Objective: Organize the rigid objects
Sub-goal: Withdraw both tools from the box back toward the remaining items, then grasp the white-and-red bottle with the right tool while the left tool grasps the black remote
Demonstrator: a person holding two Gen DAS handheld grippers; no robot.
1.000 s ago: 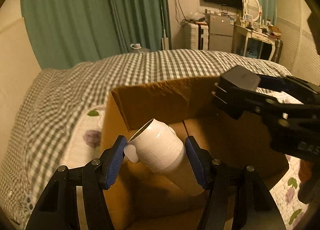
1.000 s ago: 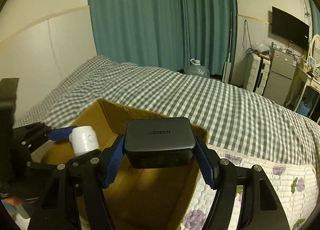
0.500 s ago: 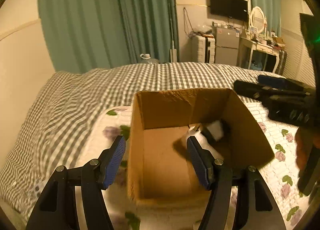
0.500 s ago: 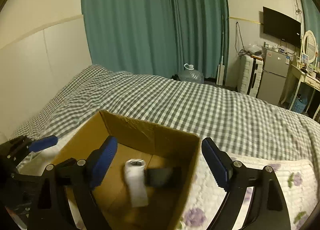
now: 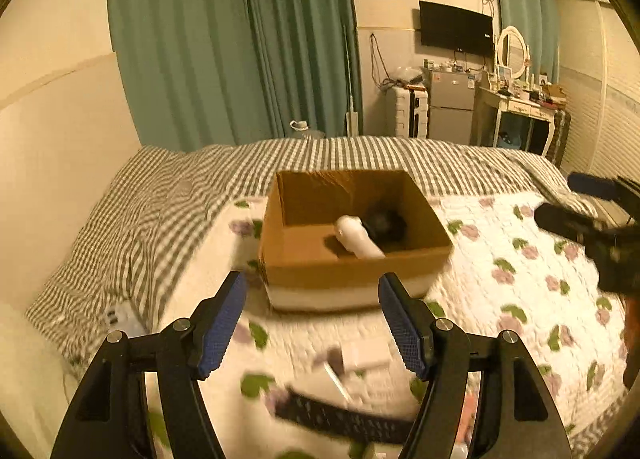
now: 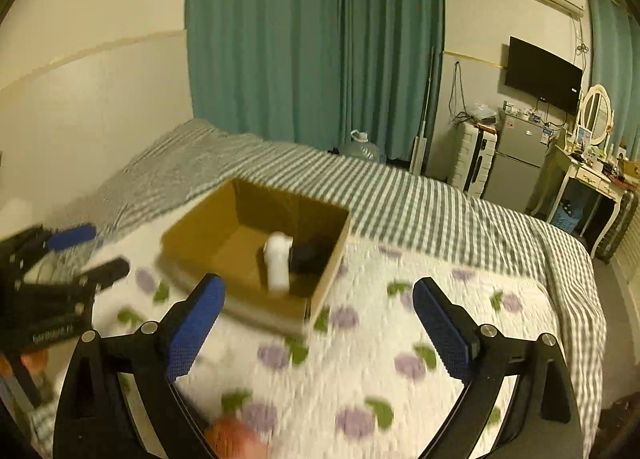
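An open cardboard box (image 5: 352, 271) (image 6: 332, 255) stands on the flowered quilt. Inside it lie a white mug (image 5: 356, 239) (image 6: 277, 263) on its side and a black charger block (image 5: 386, 225) (image 6: 310, 255) beside it. My left gripper (image 5: 314, 323) is open and empty, held back from the box's near side. My right gripper (image 6: 318, 331) is open and empty, also back from the box. The right gripper shows at the right edge of the left wrist view (image 5: 588, 211), the left gripper at the left edge of the right wrist view (image 6: 68, 255).
A dark remote-like bar (image 5: 340, 419) and a white flat item (image 5: 364, 359) lie blurred on the quilt (image 6: 400, 339) below my left gripper. A reddish round object (image 6: 236, 441) lies near the bottom edge. A checked blanket (image 6: 400, 195) covers the far bed.
Both grippers opened and dropped the mug and the charger into the box, then pulled back and up away from it. The box now looks smaller and farther.
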